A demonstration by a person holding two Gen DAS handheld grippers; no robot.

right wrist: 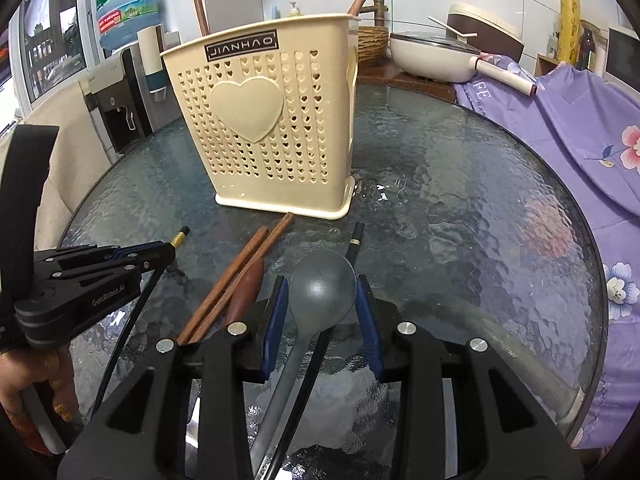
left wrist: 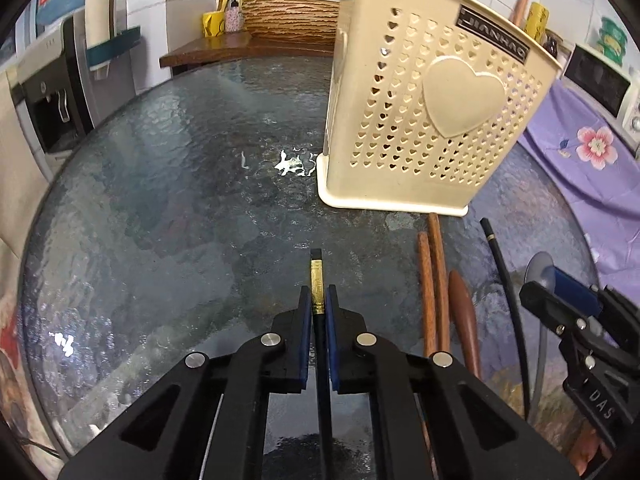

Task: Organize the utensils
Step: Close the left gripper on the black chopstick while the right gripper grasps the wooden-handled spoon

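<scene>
Gripping a black chopstick (left wrist: pixel 317 280) by its gold-banded end, your left gripper (left wrist: pixel 318 300) has its blue pads (left wrist: pixel 306 320) drawn in to a narrow slit, both pressing the stick's sides; the gold band and black tip project just past the fingertips over the glass table (left wrist: pixel 160 200). Ahead and to the right of those fingers stands the cream utensil basket (left wrist: pixel 420 120), upright, with wooden handles rising from its top. Your right gripper (right wrist: pixel 322 292) holds its fingers partly open around the bowl of a grey spoon (right wrist: pixel 322 284); the blue pads (right wrist: pixel 276 320) sit at the bowl's two edges, apparently touching them, and the spoon's handle runs back between the fingers toward the camera. A second black chopstick (right wrist: pixel 354 240) lies under the spoon, its tip showing just beyond the bowl. Left of the right fingers lie a pair of brown wooden chopsticks (right wrist: pixel 248 256) and a reddish-brown wooden handle (right wrist: pixel 248 284), touching one another, the chopstick tips reaching almost to the basket's base. A hand (right wrist: pixel 24 380) grips the left tool's handle at the lower left of the right wrist view
</scene>
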